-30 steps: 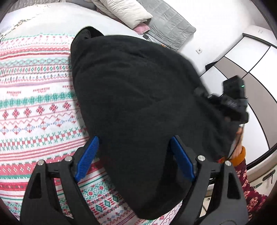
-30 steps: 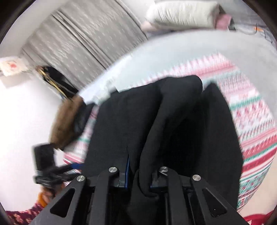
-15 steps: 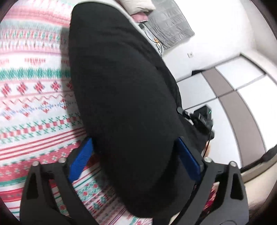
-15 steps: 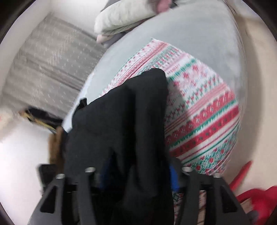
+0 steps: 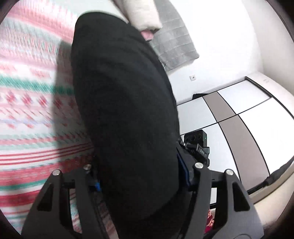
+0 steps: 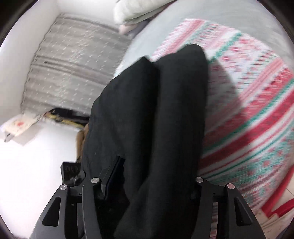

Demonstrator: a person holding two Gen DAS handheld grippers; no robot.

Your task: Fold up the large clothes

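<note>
A large black garment (image 5: pixel 121 103) hangs lifted above the patterned bedspread (image 5: pixel 27 95). In the left wrist view it fills the gap between the blue-padded jaws of my left gripper (image 5: pixel 141 174), which are closed around a thick fold of it. In the right wrist view the same black garment (image 6: pixel 156 114) runs as two long folds between the jaws of my right gripper (image 6: pixel 147 182), which grip a thick bunch. The right gripper's body (image 5: pixel 196 147) shows beside the cloth in the left wrist view.
Pillows (image 6: pixel 139 11) and a grey quilted mat (image 5: pixel 172 44) lie at the bed's head. A grey curtain (image 6: pixel 69 64) hangs on the left. A wardrobe with white and brown panels (image 5: pixel 238 117) stands to the right. Something red (image 6: pixel 279 207) lies on the floor.
Both grippers have lifted and swung with the garment, which now hangs higher over the bed. The left jaws, wide around the cloth before, have closed tighter on it.
</note>
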